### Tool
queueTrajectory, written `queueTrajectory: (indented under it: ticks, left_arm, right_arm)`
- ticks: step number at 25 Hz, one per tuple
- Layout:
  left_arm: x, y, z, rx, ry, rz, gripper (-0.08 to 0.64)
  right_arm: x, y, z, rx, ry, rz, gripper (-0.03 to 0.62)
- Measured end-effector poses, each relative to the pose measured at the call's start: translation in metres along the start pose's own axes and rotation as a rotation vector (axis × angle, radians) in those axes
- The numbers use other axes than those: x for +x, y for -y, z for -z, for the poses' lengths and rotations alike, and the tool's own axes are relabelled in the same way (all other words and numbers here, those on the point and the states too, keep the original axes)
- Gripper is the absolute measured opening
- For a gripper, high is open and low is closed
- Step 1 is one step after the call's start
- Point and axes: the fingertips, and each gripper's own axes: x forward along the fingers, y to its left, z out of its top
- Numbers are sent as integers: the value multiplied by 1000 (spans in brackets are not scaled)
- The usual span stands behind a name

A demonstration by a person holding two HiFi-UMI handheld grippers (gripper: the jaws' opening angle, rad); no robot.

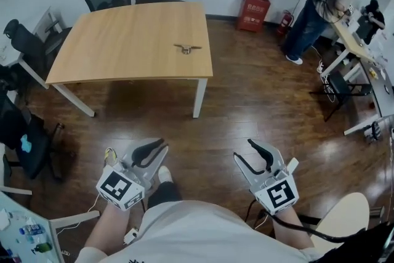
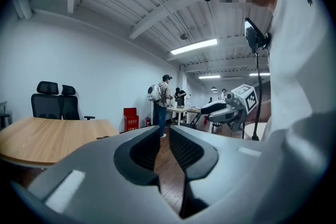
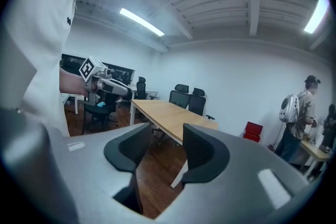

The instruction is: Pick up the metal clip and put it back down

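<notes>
Task not started: metal clip untouched on counter, both grippers empty and well back.

Metal clip (image 1: 186,48) lies flat on the light wooden counter (image 1: 123,40), near its right-hand edge on the side towards the person, with nothing else on the counter top. Left gripper (image 1: 154,148) and right gripper (image 1: 242,149) are held low in front of the person's body over the dark wood floor (image 1: 246,101), well apart from the counter. Left gripper view: jaws a narrow gap apart, only floor showing between them. Right gripper view: jaws wider apart, again nothing between, counter in the distance beyond. Judgement: nothing done so far. Approach, grasp, lift and set-down all remain, and the person has to close on the counter before either gripper can reach the clip. A second person stands at a far desk, not involved.
</notes>
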Motion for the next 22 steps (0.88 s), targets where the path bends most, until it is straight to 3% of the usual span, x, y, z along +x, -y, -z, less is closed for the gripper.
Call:
queueTrajectory:
  ticks: [8, 14, 22]
  left_arm:
    - [1, 104, -8, -2, -27, -21, 54]
    - [16, 125, -33, 36, -36, 7, 54]
    - [21, 163, -37, 75, -30, 83, 55]
  right_arm:
    - [-87, 3, 22, 3, 9, -40, 196]
    - [-114, 15, 18, 35, 24, -23, 195]
    - [-153, 3, 34, 67, 19, 40, 190]
